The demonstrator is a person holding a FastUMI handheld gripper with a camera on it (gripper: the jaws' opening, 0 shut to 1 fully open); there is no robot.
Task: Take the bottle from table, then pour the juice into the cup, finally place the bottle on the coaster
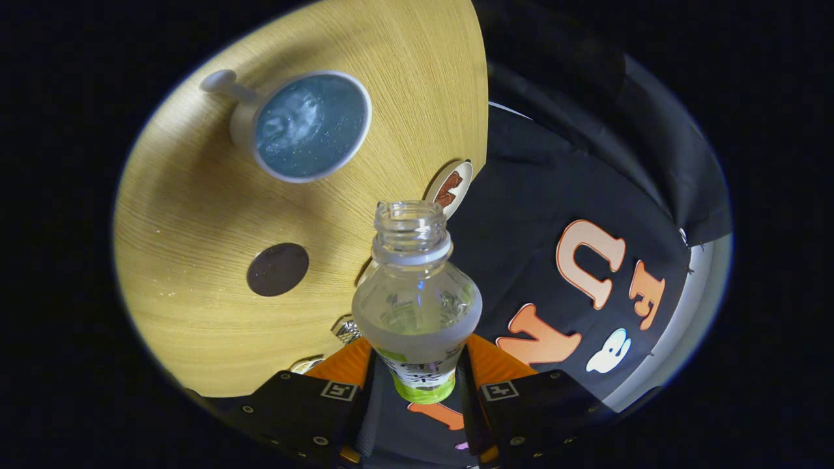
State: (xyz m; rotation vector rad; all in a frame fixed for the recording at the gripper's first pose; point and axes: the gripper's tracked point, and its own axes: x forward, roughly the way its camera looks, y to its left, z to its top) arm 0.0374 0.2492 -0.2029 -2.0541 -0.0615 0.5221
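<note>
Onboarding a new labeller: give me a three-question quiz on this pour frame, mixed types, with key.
1. True or false: the bottle has its cap on.
2. Multiple choice: what is the gripper doing? A) open above the cup B) shut on the bottle C) shut on the coaster
3. Fill in: on the table, the dark round coaster lies between the fingers and the ____.

Key:
1. False: the neck is open.
2. B: both fingers press on the bottle's lower part.
3. cup, white with a handle, bluish inside; whether liquid is in it is hard to tell.
</note>
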